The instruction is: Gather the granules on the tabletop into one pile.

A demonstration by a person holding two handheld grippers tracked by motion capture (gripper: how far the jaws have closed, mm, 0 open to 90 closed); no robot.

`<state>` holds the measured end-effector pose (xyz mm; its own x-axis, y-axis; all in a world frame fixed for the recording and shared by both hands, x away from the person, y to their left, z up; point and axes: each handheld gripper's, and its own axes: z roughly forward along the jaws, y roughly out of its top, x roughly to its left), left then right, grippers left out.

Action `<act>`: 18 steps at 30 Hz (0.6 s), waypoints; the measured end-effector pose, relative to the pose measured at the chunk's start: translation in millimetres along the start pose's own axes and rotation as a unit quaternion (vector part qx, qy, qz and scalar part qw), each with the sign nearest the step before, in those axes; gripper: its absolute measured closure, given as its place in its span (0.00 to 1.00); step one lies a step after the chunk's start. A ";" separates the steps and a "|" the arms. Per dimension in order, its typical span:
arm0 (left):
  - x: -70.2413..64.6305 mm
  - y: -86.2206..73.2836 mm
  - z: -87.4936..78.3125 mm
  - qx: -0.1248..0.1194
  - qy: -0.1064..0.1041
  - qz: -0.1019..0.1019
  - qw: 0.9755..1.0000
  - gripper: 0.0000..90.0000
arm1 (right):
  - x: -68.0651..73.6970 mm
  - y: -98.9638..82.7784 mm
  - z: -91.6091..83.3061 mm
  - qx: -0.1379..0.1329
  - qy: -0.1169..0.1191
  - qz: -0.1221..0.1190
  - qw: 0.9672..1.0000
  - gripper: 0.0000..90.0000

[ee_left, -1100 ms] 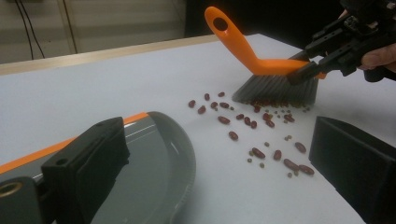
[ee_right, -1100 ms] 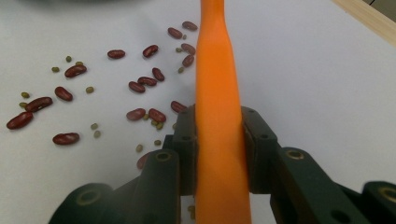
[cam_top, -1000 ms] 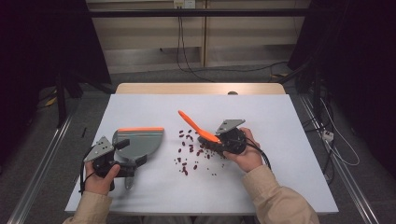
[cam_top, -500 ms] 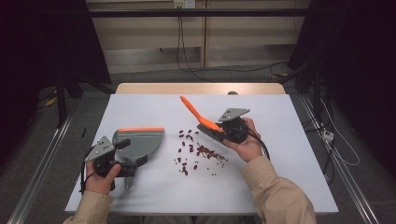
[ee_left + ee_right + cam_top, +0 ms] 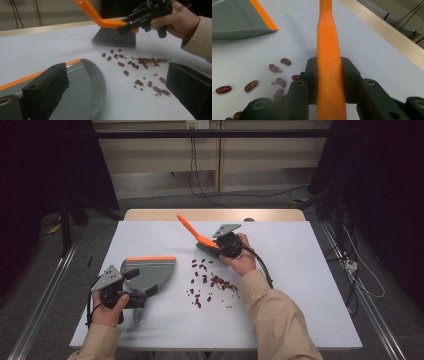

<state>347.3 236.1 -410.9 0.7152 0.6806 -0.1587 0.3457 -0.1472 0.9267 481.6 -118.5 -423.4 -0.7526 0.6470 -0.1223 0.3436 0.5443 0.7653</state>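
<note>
With our right gripper (image 5: 220, 246) clamped on the brush (image 5: 200, 236), we should sweep the beans (image 5: 212, 282) gently toward the dustpan (image 5: 150, 272) our left gripper (image 5: 131, 287) grips.

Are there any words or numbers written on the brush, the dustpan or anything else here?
None: no words or numbers can be read.
Orange brush: plain.
Grey dustpan: plain, just an orange edge.
White table: plain.
Right hand-held gripper, holding the brush: no label visible.
</note>
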 end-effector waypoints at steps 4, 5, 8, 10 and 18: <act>1.7 -0.6 -2.5 -0.002 0.000 -0.004 1.000 0.05 | 9.7 1.5 0.0 0.005 0.020 -0.028 0.999 0.79; 2.0 -0.6 -2.9 -0.003 0.000 -0.004 1.000 0.05 | 11.0 0.8 -1.6 0.006 0.026 -0.033 0.999 0.79; 2.9 0.1 -3.3 -0.005 0.000 -0.003 1.000 0.05 | 16.8 -2.1 -7.6 0.005 0.044 -0.046 0.998 0.79; 2.4 0.6 -3.0 -0.006 0.000 -0.004 1.000 0.05 | 21.9 -4.2 -11.5 0.005 0.050 -0.055 0.997 0.79; 0.9 2.0 -4.9 -0.009 0.000 -0.001 1.000 0.05 | 36.7 -13.3 -30.3 0.010 0.073 -0.067 0.995 0.79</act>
<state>345.7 239.9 -407.5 0.7150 0.6805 -0.1602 0.3354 -0.1329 0.9327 432.4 -118.2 -418.9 -0.8657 0.4842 -0.1270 0.2450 0.6310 0.7361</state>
